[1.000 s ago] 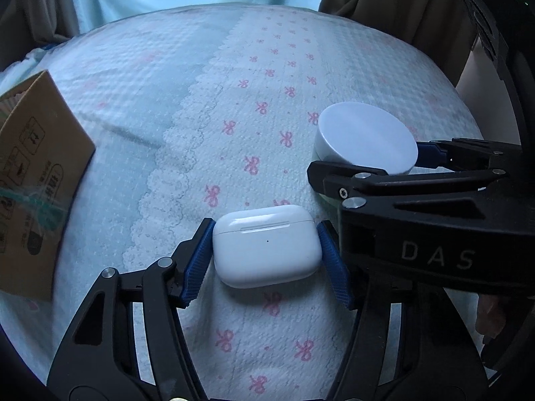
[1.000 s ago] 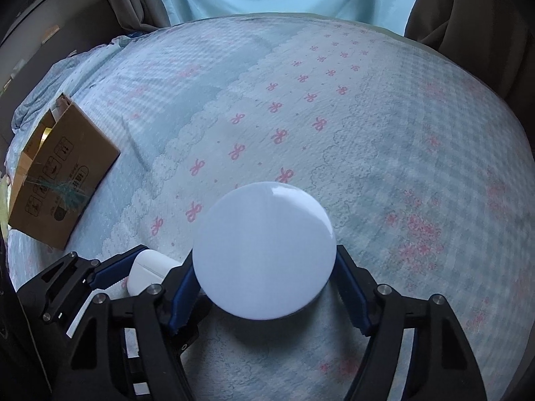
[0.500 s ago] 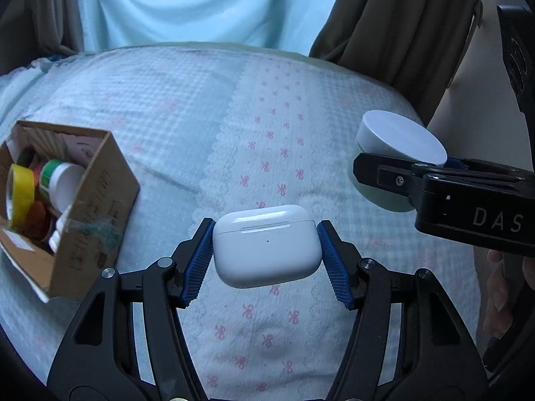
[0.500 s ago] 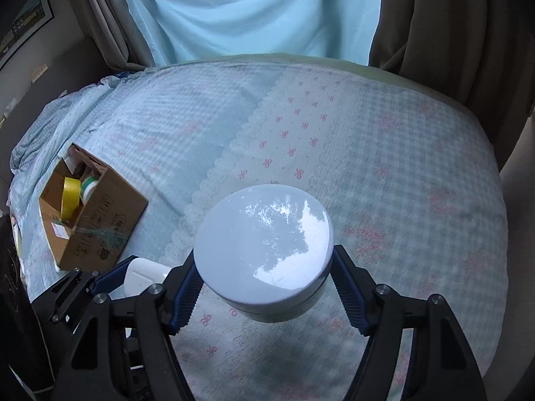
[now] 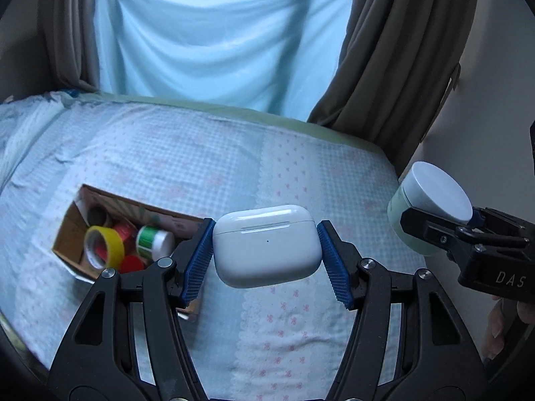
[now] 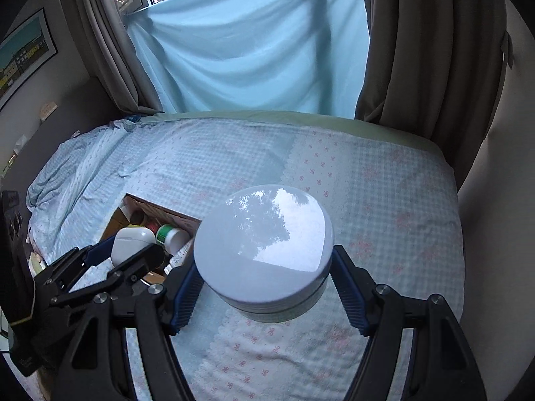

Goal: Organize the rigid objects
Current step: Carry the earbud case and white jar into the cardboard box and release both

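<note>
Two hand-held grippers hang in the air above a bed (image 5: 187, 153) spread with a pale blue checked sheet printed with small pink bows. The left gripper (image 5: 265, 257) clamps a white earbud case (image 5: 267, 245) by its two short ends, blue ribbed pads pressed against either side, the lid seam and a tiny dot facing the camera. The right gripper (image 6: 264, 284) grips a round jar (image 6: 264, 250) with a glossy white lid and a pale green body; the lid mirrors sky and tree branches. From the left wrist, that jar (image 5: 431, 200) appears at the far right, level with the case and well apart from it, with fingers (image 5: 495, 327) of the person's hand at the frame edge. Below and left of the case, an open cardboard box (image 5: 67, 234) sits on the bed, holding a yellow tape roll (image 5: 105, 245), red rolls and a green-labelled white bottle (image 5: 155, 239). A light blue cloth (image 6: 254, 40) covers the window between grey-brown curtains (image 6: 428, 43); a framed picture (image 6: 23, 53) hangs on the left wall.
</note>
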